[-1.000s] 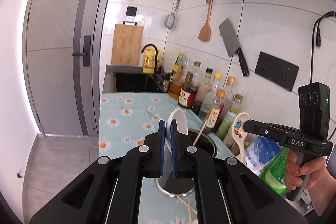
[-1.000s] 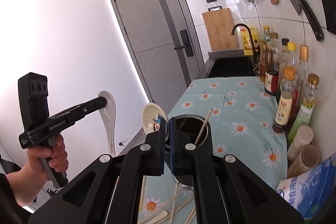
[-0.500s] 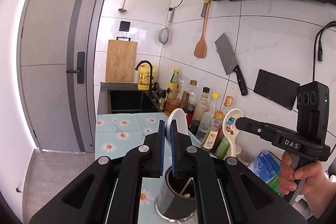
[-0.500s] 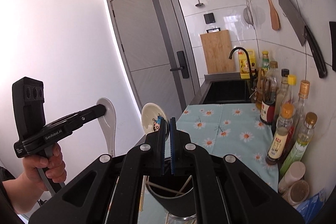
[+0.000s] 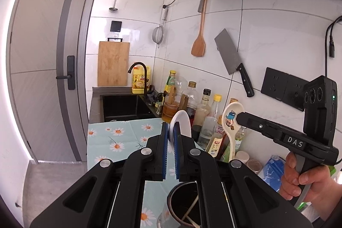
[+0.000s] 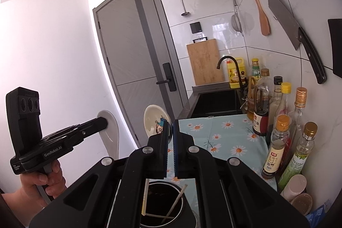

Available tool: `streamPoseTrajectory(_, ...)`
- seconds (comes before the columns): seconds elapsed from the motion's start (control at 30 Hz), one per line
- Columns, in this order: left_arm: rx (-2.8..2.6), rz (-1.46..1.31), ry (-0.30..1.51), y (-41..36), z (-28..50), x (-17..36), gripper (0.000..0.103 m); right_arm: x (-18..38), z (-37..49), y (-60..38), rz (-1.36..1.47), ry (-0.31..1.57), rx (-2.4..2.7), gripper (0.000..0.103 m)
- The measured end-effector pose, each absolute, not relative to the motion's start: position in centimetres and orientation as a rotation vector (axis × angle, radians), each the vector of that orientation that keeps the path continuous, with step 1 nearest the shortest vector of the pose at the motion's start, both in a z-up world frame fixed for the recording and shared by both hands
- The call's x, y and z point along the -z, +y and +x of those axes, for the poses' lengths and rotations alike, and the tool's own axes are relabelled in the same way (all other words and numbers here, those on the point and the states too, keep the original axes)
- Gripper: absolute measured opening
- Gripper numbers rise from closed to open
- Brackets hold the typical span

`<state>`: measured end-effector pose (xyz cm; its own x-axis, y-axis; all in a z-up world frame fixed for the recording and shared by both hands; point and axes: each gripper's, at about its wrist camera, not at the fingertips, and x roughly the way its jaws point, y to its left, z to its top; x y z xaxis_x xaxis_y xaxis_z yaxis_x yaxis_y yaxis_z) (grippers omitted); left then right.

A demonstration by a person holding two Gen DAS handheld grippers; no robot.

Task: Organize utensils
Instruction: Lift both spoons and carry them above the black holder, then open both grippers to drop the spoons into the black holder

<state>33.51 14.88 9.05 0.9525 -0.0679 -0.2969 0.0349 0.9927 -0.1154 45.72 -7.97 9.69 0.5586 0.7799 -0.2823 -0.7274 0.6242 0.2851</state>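
Utensil holder, a dark metal cup with chopsticks inside, sits nearest, low under both grippers. The left gripper is clamped on a plain white spoon; the right gripper pinches a cartoon-printed spoon (bowl upward). Farther right stand sauce bottles on the daisy cloth; farthest, a cutting board.

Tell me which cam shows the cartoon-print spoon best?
The left wrist view: the cartoon spoon shows side-on in the right claw, bowl print and handle both clear. In the right wrist view the same spoon is only a bowl poking above its own claw's fingers; the handle is hidden.
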Motion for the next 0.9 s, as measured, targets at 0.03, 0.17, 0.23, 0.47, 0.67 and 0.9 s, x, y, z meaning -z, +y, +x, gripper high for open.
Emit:
streamPoseTrajectory(0.03, 0.054, -0.104, 0.306, 14.8, 33.7, -8.9, 0.004, -9.4, 46.0, -7.9, 0.139, 0.413, -0.885, 0.005)
streamPoseTrajectory(0.17, 0.061, -0.094, 0.336, 14.8, 35.2, -7.6, 0.004, -7.7, 46.7, -7.5, 0.143, 0.444, -0.869, 0.005)
streamPoseTrajectory(0.23, 0.067, -0.096, 0.353, 14.9, 35.7, -7.0, 0.004, -6.8, 47.0, -7.3, 0.147, 0.463, -0.862, 0.005)
streamPoseTrajectory(0.47, 0.07, -0.072, 0.408, 14.4, 36.5, -4.8, 0.004, -4.8, 46.8, -6.2, 0.115, 0.491, -0.849, 0.005)
streamPoseTrajectory(0.67, 0.062, -0.089, 0.453, 14.6, 36.5, -3.2, 0.005, -4.0, 46.4, -5.8, 0.109, 0.517, -0.858, 0.005)
streamPoseTrajectory(0.9, 0.063, -0.117, 0.5, 14.3, 36.2, -1.8, 0.007, -3.3, 45.5, -5.5, 0.073, 0.537, -0.857, 0.005)
